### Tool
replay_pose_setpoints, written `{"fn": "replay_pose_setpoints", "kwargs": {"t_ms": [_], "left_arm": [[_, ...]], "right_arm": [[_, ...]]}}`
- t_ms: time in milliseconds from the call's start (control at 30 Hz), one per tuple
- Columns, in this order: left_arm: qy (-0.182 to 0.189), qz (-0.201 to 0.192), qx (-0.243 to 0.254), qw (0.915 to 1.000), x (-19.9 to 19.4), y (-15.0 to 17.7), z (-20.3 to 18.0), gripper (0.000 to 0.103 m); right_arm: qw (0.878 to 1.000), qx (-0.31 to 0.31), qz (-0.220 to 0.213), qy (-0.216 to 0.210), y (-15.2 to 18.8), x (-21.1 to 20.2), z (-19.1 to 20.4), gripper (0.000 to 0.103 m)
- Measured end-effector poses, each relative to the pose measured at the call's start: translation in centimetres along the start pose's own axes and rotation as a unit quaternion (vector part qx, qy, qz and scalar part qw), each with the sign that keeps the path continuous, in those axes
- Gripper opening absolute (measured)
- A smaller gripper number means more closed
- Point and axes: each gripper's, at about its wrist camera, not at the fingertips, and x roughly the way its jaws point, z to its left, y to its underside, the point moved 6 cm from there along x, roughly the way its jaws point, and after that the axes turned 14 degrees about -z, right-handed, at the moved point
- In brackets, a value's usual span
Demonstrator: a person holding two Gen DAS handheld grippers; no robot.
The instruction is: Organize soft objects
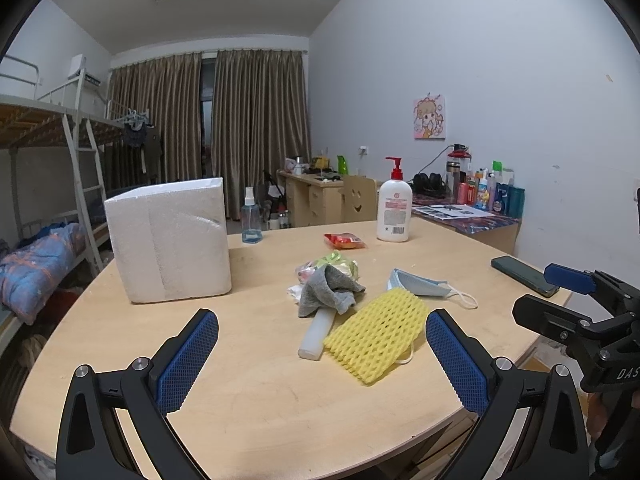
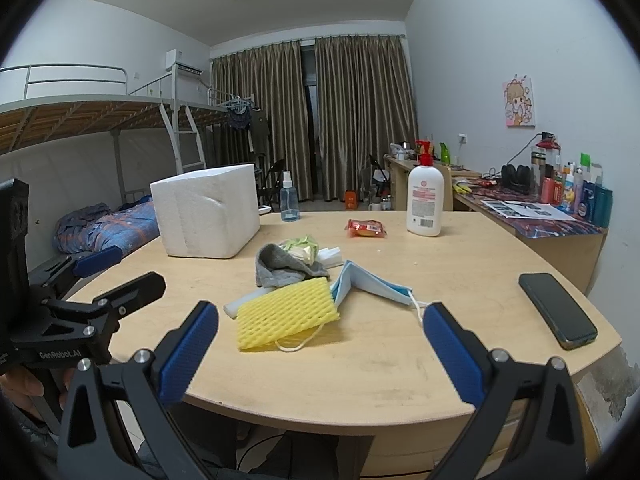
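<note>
From the left wrist, the left gripper (image 1: 322,342) hovers spread and empty over the wooden table (image 1: 256,392); yellow foam netting (image 1: 376,336) lies at 12 o'clock, a gray sock (image 1: 326,290) beyond. From the right wrist, the right gripper (image 2: 320,336) gapes, holding nothing; the netting (image 2: 284,314) sits at 11 o'clock beside a blue face mask (image 2: 370,284).

Right gripper (image 2: 320,344) jaws wide apart above round light-wood table (image 2: 400,368). Ahead: yellow foam-mesh sleeve (image 2: 284,312), touching crumpled grey cloth (image 2: 280,266) and folded blue face mask (image 2: 370,284). White foam box (image 2: 208,216) far left.
</note>
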Motion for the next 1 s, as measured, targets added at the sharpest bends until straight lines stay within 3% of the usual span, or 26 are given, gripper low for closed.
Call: {"fn": "replay_pose_setpoints", "kwargs": {"t_ms": [467, 1000], "left_arm": [[0.033, 0.019, 0.006, 0.9992, 2.4, 1.1, -0.4, 0.103], [0.111, 0.089, -0.005, 0.9898, 7.9, 3.6, -2.4, 0.103]], "right_arm": [[1.000, 0.000, 0.020, 0.006, 0.7, 2.3, -1.0, 0.103], [0.998, 0.016, 0.056, 0.013, 2.1, 5.8, -3.7, 0.103]]}}
